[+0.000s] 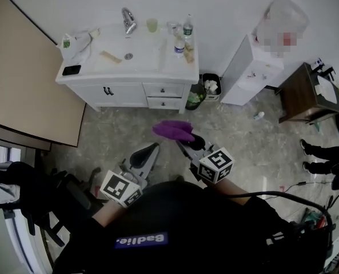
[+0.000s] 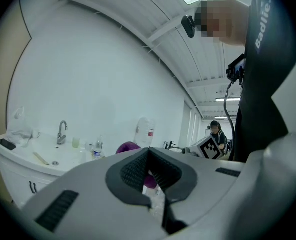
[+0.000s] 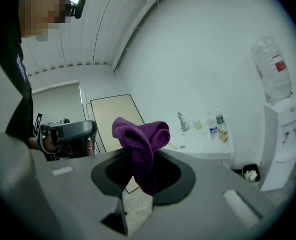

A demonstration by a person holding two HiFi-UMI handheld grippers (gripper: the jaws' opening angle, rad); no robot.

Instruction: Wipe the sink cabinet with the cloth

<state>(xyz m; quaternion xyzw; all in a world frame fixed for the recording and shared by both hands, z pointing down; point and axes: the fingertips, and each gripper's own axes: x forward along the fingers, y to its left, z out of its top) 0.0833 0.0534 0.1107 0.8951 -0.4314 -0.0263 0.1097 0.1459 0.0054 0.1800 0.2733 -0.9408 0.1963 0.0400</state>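
A purple cloth (image 1: 174, 131) is bunched in my right gripper (image 1: 187, 141), whose jaws are shut on it; in the right gripper view the cloth (image 3: 142, 148) droops over the jaws. The white sink cabinet (image 1: 129, 87) stands against the far wall, well ahead of both grippers, with a faucet (image 1: 127, 20) and a basin on top. My left gripper (image 1: 149, 151) is held low beside the right one, shut with nothing in it. The left gripper view shows the cabinet (image 2: 18, 166) at the left and the cloth (image 2: 129, 148) past the jaws.
On the counter lie a black phone (image 1: 71, 70), a green cup (image 1: 152, 24), bottles (image 1: 187, 26) and a white bag (image 1: 75, 42). A bin (image 1: 211, 86) and a white water dispenser (image 1: 246, 70) stand right of the cabinet. A beige panel (image 1: 26, 73) leans at left.
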